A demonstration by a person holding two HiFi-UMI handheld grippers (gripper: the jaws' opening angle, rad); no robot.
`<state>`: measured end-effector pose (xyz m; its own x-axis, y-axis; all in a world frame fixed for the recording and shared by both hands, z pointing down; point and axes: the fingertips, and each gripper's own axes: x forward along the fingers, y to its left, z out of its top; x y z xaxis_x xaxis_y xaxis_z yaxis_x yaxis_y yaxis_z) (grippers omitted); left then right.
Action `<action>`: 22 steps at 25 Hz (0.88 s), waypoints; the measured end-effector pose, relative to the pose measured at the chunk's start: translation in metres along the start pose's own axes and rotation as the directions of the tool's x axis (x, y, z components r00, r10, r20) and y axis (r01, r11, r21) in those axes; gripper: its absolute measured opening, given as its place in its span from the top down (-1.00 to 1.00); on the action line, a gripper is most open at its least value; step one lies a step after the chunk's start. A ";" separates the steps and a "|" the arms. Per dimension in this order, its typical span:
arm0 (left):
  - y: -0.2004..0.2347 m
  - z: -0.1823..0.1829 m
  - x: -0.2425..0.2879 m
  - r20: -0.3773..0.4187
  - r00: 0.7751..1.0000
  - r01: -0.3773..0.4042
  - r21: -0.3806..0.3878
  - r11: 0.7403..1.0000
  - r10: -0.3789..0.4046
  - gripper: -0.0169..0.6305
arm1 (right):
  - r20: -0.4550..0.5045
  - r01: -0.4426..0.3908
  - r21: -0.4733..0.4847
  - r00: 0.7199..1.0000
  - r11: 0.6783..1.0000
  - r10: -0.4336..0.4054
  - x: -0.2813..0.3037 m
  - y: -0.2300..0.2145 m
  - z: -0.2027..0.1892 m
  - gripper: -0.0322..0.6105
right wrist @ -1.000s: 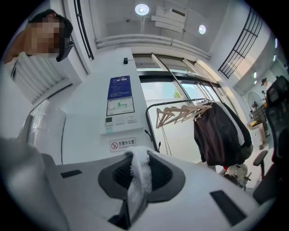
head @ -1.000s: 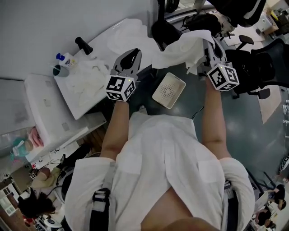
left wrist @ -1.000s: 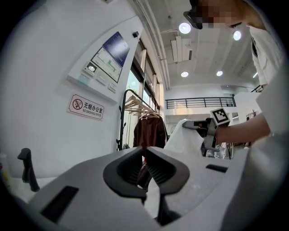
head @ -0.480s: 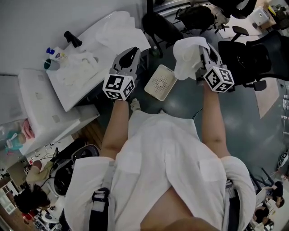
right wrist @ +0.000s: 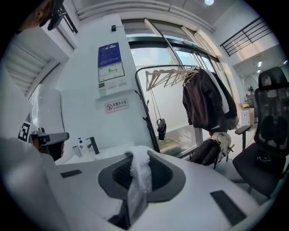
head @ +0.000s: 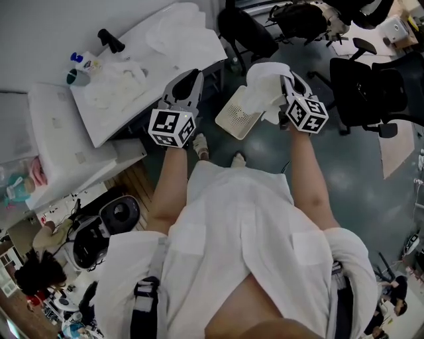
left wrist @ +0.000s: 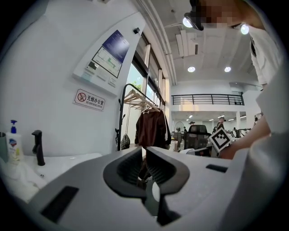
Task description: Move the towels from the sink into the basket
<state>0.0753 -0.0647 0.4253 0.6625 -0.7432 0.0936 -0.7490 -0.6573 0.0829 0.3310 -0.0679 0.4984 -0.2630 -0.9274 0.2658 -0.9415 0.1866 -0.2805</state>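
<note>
- One towel (head: 262, 89), white, is pinched in the R gripper (head: 291, 89). Its fingers (right wrist: 165, 173) are closed on a fold of the cloth and the rest bunches up ahead of the marker cube.
- From the head view the towel overlaps the far corner of the basket (head: 228, 118). Can't tell whether they touch.
- Basket is white w/ a perforated bottom and sits tilted on the floor (head: 344, 172), just fwd of the person's feet.
- L gripper (head: 192, 75) is beside the basket at the near edge of the bench (head: 205, 56). Its fingers (left wrist: 124, 169) are closed to a thin slit w/ nothing between them.
- More towels (head: 116, 86), white and crumpled, lie in the sink (head: 99, 109), which is set into the white bench top.
- At the sink's back edge are a black faucet (head: 110, 41), a soap bottle (head: 81, 59) w/ a blue pump, and a cup (head: 75, 77).
- Another white cloth (head: 175, 26) is heaped at the bench's far end, apart from the sink.
- A low white cabinet (head: 59, 139) stands against the bench's left side.
- Floor is dark grey-green. Black office chairs (head: 371, 86) stand to the right, w/ a backpack (head: 301, 16) on the floor farther off.
- Room: white wall w/ a blue poster (right wrist: 110, 63) and a small no-smoking sign. A clothes rack holds hangers and a dark jacket (right wrist: 207, 99) by tall windows.
- Open hall beyond, w/ a mezzanine railing (left wrist: 207, 98) and round ceiling lights.
</note>
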 end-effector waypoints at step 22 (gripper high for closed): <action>0.019 0.001 -0.001 -0.001 0.999 -0.033 -0.008 0.999 0.033 0.85 | -0.479 0.096 -0.100 0.868 0.990 -0.132 0.029 -0.007 -0.118 0.56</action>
<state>0.0608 -0.0765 0.4257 0.6373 -0.7644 0.0976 -0.7706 -0.6312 0.0880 0.3055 -0.0583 0.6171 -0.2045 -0.6746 0.7093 -0.9787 0.1282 -0.1602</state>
